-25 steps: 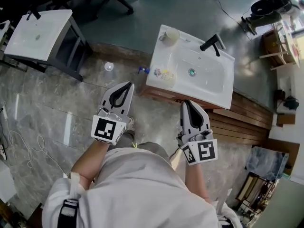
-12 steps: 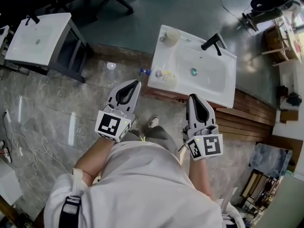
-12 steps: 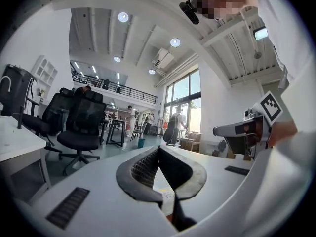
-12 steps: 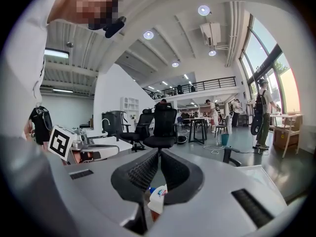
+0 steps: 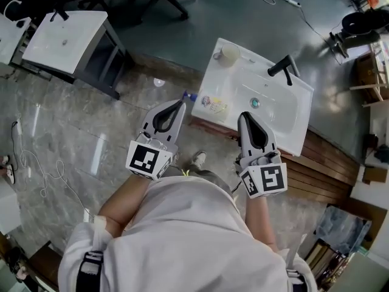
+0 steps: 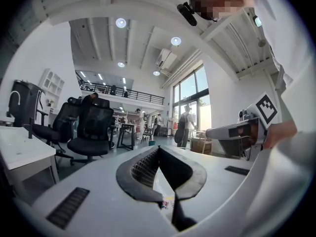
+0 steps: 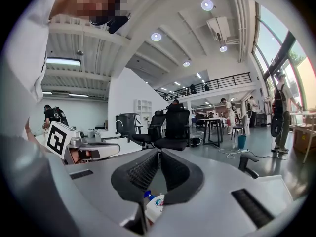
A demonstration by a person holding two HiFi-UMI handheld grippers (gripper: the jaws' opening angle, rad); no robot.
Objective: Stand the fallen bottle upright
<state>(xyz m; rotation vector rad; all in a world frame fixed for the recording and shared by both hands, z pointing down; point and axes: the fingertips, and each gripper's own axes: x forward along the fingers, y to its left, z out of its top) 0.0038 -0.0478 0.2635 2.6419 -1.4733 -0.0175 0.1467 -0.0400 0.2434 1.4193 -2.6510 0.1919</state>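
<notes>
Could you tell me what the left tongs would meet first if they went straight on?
Probably the fallen bottle on the washbasin's left rim; the left tongs aim at its blue-capped end, though depth is unclear.

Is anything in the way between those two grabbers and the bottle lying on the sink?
Nothing visible. The bottle lies on the left ledge of the sink, ahead of the left gripper and right gripper, open air between. The cup stands farther back.
</notes>
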